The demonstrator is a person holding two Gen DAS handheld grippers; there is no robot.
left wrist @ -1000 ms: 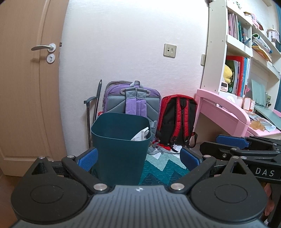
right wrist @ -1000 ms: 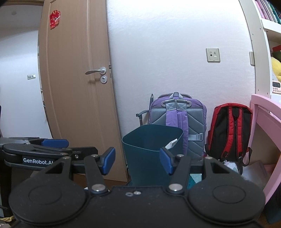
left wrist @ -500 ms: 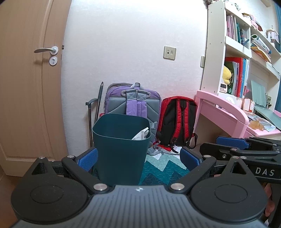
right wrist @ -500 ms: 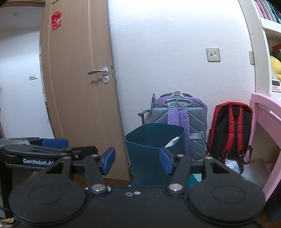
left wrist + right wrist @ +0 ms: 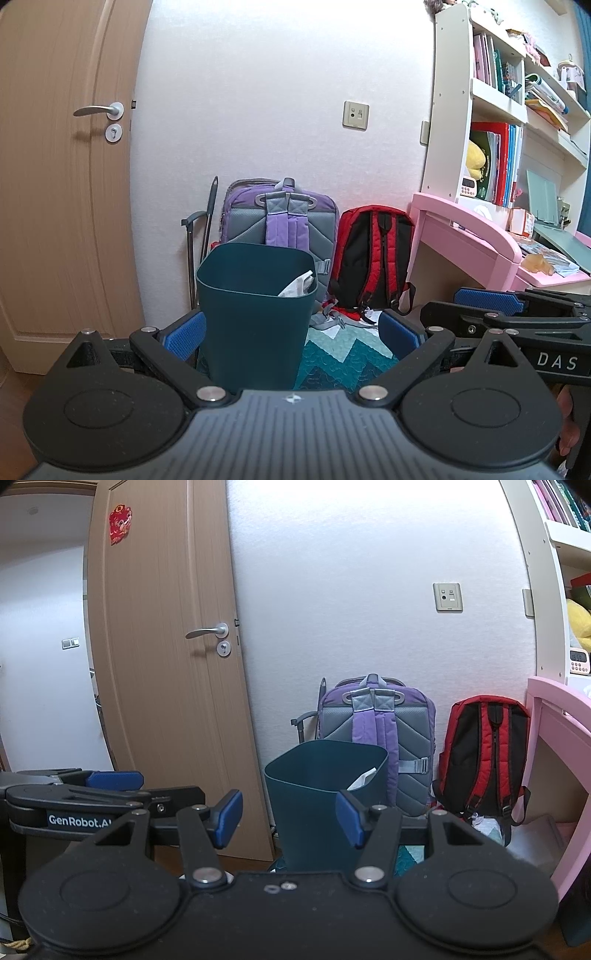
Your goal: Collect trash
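Observation:
A dark teal trash bin (image 5: 255, 314) stands on the floor ahead, with white crumpled paper (image 5: 297, 284) showing at its right inner rim. It also shows in the right wrist view (image 5: 325, 805), with the paper (image 5: 364, 777) inside. My left gripper (image 5: 291, 332) is open and empty, its blue pads either side of the bin in the view, some way short of it. My right gripper (image 5: 290, 818) is open and empty. Each gripper shows in the other's view, the right one (image 5: 509, 306) and the left one (image 5: 99, 794).
A purple backpack (image 5: 280, 218) and a red backpack (image 5: 373, 258) lean on the wall behind the bin. A pink desk (image 5: 476, 240) with shelves is at right. A wooden door (image 5: 62, 166) is at left. A teal zigzag rug (image 5: 343, 354) lies on the floor.
Both views have shifted slightly: the bin, backpacks and door have drifted right and down. Both grippers stay open and empty.

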